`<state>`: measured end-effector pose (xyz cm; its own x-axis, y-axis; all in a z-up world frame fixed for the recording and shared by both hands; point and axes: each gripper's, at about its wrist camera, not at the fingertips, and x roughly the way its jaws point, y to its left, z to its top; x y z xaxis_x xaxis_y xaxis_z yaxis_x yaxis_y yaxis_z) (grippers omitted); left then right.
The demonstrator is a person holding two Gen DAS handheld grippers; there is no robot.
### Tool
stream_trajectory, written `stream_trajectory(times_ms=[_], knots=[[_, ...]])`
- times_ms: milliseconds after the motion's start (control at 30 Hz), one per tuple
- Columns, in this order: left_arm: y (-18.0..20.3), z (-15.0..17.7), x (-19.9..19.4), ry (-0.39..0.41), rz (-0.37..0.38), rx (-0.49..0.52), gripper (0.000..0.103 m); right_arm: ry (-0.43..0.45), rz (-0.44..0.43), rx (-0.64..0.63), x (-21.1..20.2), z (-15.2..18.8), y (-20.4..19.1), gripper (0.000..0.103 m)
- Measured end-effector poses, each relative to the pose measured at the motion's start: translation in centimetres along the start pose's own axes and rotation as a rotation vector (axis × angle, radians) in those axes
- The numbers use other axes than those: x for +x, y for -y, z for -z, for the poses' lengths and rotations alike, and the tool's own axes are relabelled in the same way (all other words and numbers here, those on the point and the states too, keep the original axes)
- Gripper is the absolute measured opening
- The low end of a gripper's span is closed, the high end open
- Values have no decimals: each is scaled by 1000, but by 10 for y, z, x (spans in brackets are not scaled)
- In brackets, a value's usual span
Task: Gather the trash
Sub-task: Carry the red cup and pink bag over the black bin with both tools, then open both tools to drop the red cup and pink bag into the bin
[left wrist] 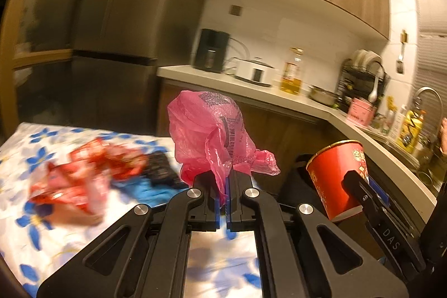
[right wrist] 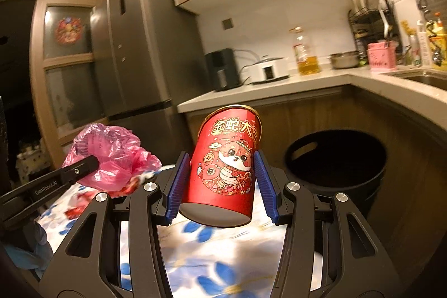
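My left gripper (left wrist: pixel 227 180) is shut on a crumpled pink plastic bag (left wrist: pixel 212 136) and holds it above the table. The bag also shows in the right wrist view (right wrist: pixel 111 158) at the left. My right gripper (right wrist: pixel 222 186) is shut on a red paper cup (right wrist: pixel 226 169) with a cartoon snake print, held upright and slightly tilted above the table edge. The cup also shows at the right of the left wrist view (left wrist: pixel 339 180). A black trash bin (right wrist: pixel 335 169) stands open on the floor, right of the cup.
A table with a blue-flower cloth (left wrist: pixel 56 236) carries red wrappers (left wrist: pixel 83 175) and a dark packet (left wrist: pixel 162 169). Behind are a fridge (right wrist: pixel 139 52), a kitchen counter (right wrist: pixel 279 85) with appliances and an oil bottle (right wrist: pixel 307 55), and a sink (right wrist: pixel 430 77).
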<state>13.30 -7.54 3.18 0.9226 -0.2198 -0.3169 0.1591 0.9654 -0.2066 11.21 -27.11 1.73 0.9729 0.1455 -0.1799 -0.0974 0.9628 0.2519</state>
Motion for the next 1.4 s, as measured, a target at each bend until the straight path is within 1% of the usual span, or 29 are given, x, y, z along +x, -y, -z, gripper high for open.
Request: stream_trajectory(times_ms=[200, 367, 567, 667, 1000, 1400], knots=[[51, -3, 32, -1, 89, 54, 2, 50, 90, 11, -1, -16, 44, 47], [88, -4, 56, -4, 146, 90, 2, 79, 152, 21, 1, -27, 75, 47], [122, -4, 80, -7, 184, 128, 2, 104, 211, 20, 3, -36, 104, 47], [137, -4, 97, -24, 201, 135, 2, 108, 229, 18, 7, -39, 115, 47], [161, -2, 132, -55, 223, 155, 2, 92, 257, 25, 25, -44, 141, 47], [173, 5, 160, -92, 241, 168, 2, 75, 261, 40, 46, -44, 152, 47]])
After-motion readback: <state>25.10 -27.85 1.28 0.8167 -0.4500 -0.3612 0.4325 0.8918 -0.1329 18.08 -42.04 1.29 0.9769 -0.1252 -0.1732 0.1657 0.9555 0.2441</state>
